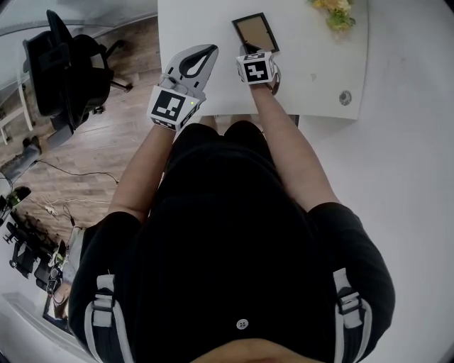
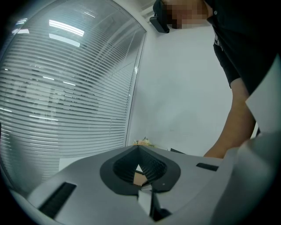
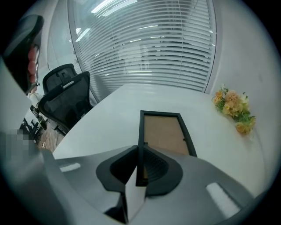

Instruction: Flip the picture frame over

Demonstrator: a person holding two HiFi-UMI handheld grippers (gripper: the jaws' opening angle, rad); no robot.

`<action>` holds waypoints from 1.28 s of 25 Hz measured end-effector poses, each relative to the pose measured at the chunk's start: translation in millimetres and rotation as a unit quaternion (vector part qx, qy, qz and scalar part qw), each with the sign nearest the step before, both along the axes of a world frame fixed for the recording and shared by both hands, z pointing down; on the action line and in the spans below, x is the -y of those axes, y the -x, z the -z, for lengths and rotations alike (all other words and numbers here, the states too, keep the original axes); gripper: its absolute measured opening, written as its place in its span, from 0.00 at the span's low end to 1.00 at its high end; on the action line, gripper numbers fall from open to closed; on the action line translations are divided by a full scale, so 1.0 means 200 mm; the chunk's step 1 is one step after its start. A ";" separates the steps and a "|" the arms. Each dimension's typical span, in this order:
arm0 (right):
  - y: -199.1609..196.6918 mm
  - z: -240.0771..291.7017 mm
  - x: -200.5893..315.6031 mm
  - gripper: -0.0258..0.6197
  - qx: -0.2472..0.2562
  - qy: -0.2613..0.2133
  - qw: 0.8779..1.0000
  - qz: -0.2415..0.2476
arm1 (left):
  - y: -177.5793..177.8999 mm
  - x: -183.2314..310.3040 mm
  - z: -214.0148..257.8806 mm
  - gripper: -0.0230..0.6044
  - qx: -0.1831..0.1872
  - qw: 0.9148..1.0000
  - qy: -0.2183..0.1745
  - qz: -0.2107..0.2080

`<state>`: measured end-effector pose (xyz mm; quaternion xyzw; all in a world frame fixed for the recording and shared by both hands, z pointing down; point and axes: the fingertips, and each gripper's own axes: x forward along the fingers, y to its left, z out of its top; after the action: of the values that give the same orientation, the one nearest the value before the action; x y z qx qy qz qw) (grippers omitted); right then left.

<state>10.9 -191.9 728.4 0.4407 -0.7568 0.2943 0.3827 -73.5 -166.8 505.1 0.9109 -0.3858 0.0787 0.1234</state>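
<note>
The picture frame (image 1: 255,31), a black rim around a brown panel, lies on the white table (image 1: 319,71) with the panel facing up. My right gripper (image 1: 250,51) points steeply down at its near edge. In the right gripper view the frame (image 3: 164,132) runs away from me, and its near left rim sits pinched between the jaws of my right gripper (image 3: 139,147). My left gripper (image 1: 211,48) hovers over the table's left front part, apart from the frame. In the left gripper view, the tips of my left gripper (image 2: 138,148) meet with nothing held.
A bunch of yellow flowers (image 1: 335,13) lies at the table's far right, also in the right gripper view (image 3: 232,110). A round grommet (image 1: 345,97) sits near the front right. A black office chair (image 1: 64,67) stands on the wood floor to the left.
</note>
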 end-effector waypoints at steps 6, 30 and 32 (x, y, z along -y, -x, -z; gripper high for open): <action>-0.04 0.09 0.03 0.12 0.014 -0.008 1.000 -0.022 | -0.01 0.00 0.06 0.05 -0.004 1.000 -0.008 -0.004; -0.12 0.43 0.05 0.12 0.199 0.004 0.975 -0.100 | -0.05 -0.03 0.17 0.05 -0.002 1.000 -0.027 -0.006; -0.12 0.46 0.06 0.12 0.237 0.010 0.964 -0.116 | -0.05 -0.03 0.17 0.05 -0.001 1.000 -0.027 -0.005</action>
<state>35.1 -204.3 636.1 0.4387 -0.7667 0.4406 0.1600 -63.6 -161.2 470.2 0.9159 -0.3833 0.0676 0.0985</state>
